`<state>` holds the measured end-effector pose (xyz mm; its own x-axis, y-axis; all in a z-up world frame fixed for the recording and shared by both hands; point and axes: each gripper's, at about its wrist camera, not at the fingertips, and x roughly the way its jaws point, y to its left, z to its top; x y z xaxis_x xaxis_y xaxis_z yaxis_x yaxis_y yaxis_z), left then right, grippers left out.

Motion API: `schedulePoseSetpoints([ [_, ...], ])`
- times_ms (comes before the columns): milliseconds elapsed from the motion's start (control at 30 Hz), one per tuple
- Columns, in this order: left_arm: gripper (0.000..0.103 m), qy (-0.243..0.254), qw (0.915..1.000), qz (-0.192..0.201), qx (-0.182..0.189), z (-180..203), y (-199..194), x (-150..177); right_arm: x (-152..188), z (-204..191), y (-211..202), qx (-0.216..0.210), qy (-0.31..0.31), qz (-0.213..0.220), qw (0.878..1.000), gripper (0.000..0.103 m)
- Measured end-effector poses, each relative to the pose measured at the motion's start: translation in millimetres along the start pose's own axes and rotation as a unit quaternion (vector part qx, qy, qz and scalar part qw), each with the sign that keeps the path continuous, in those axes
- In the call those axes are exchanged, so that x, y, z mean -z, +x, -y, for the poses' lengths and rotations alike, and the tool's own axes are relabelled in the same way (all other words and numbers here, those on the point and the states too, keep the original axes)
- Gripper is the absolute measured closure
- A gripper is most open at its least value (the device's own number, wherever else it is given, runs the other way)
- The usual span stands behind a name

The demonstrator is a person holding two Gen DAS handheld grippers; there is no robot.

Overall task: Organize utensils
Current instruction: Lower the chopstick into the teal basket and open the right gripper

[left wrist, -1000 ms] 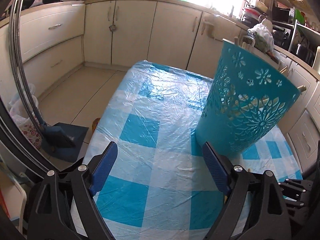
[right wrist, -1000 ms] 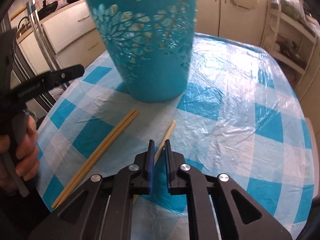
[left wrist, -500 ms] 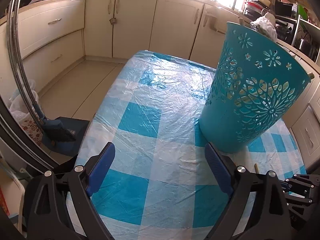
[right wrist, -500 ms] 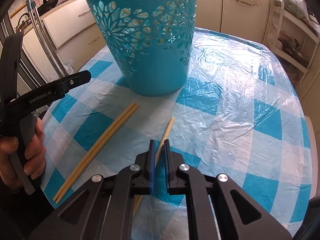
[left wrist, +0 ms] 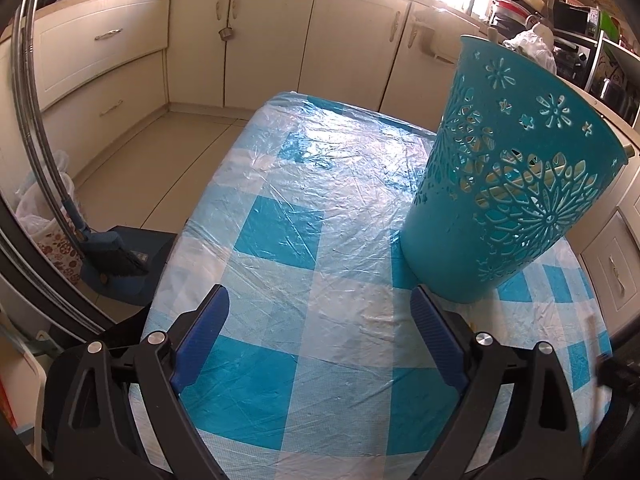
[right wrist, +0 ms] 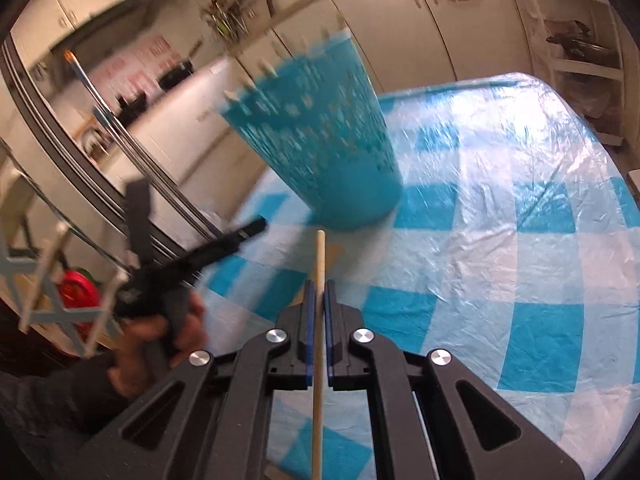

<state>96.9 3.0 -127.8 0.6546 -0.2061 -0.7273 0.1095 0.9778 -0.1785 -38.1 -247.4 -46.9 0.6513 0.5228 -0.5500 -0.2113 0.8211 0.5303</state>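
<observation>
gripping one chopstick (right wrist: 319, 264) lengthwise between its pads, the right claw (right wrist: 317, 308) points it straight at the teal basket (right wrist: 320, 148) standing ahead on the surface (right wrist: 500, 240); the left claw (left wrist: 320, 336) hangs open, empty, basket up-right of it.

Both wrist views look forward and down over the checked surface (left wrist: 280, 240), close. Shared: teal basket (left wrist: 512, 184), right of left view, ahead-left in blurred, seemingly tilted right view.
</observation>
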Motion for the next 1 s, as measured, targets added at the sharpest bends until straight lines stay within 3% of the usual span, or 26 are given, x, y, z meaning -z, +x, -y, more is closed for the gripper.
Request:
schedulePoseSetpoints([
  [133,0.015,-0.002,1.0,0.001,-0.002,0,0,0,-33,-24,-30,-0.059,-0.003,0.062,0.996,0.098],
  [267,0.015,0.001,1.0,-0.001,-0.004,1,1,0,-81,-50,-48,-0.086,-0.022,0.136,0.987,0.098],
  [467,0.015,0.003,1.0,-0.003,-0.004,2,0,0,-150,-73,-36,-0.041,-0.033,0.247,0.968,0.098],
  [533,0.015,0.003,1.0,-0.003,-0.003,3,0,0,-165,-76,-22,-0.002,-0.029,0.28,0.96,0.098],
  [633,0.014,0.003,1.0,-0.003,0.0,3,1,-1,-173,-74,1,0.042,-0.026,0.304,0.952,0.098],
  [767,0.014,0.001,1.0,-0.003,0.006,3,1,-1,-175,-68,31,0.083,-0.026,0.296,0.951,0.098],
  [1000,0.014,-0.003,0.9999,-0.003,0.009,2,3,-2,-169,-60,50,0.11,-0.037,0.273,0.955,0.097],
])
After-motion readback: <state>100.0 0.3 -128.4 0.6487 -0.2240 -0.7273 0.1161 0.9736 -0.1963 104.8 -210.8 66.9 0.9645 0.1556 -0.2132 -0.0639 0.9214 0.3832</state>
